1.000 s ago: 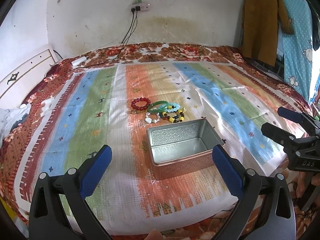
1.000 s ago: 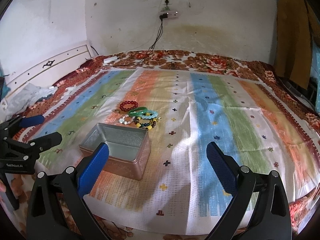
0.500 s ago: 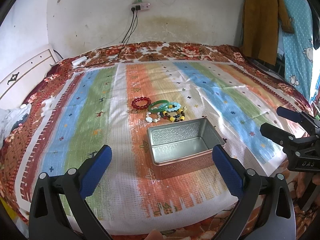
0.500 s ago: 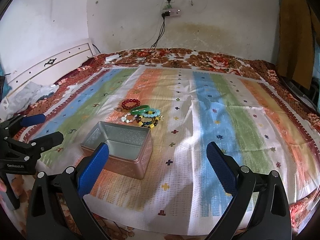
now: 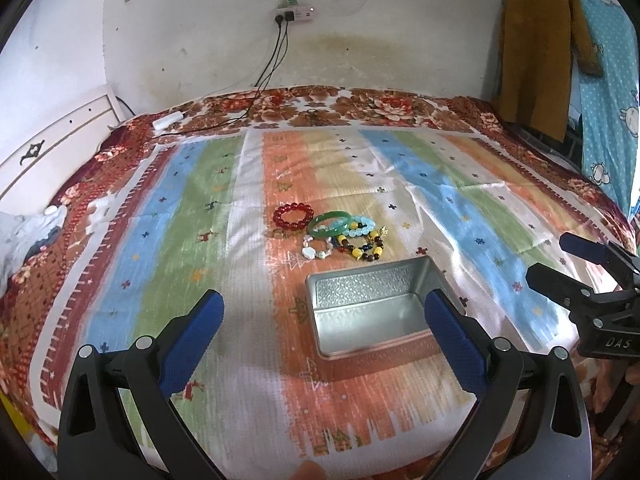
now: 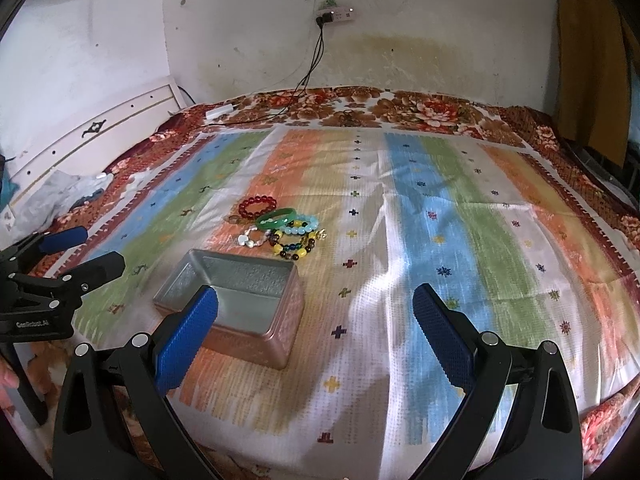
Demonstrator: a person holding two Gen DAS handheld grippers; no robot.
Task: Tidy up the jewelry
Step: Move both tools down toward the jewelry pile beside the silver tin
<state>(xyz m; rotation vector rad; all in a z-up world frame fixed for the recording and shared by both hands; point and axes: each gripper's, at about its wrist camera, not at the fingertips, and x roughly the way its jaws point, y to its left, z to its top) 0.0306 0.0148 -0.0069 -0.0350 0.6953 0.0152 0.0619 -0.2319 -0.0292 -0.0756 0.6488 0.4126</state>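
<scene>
An empty metal box (image 5: 372, 312) (image 6: 236, 300) stands on a striped bedspread. Just behind it lies a cluster of bracelets: a red bead bracelet (image 5: 293, 217) (image 6: 257, 206), a green bangle (image 5: 330, 224) (image 6: 277, 218), a pale blue bead bracelet (image 5: 362, 227), a white pearl one (image 5: 317, 249) and a multicoloured bead one (image 5: 365, 247) (image 6: 294, 249). My left gripper (image 5: 324, 320) hovers open near the bed's front edge, left of the box. My right gripper (image 6: 316, 316) is open too, to the right of the box. Each gripper shows at the side of the other's view.
The bedspread (image 5: 200, 240) covers a bed against a white wall. A white headboard (image 5: 52, 148) runs along the left. Cables hang from a wall socket (image 5: 294, 12) to a white adapter (image 5: 168, 120). Clothes (image 5: 532, 52) hang at the right.
Both grippers have risen and tilted a little, so the box and bracelets sit lower in each view. Nothing on the bed has moved.
</scene>
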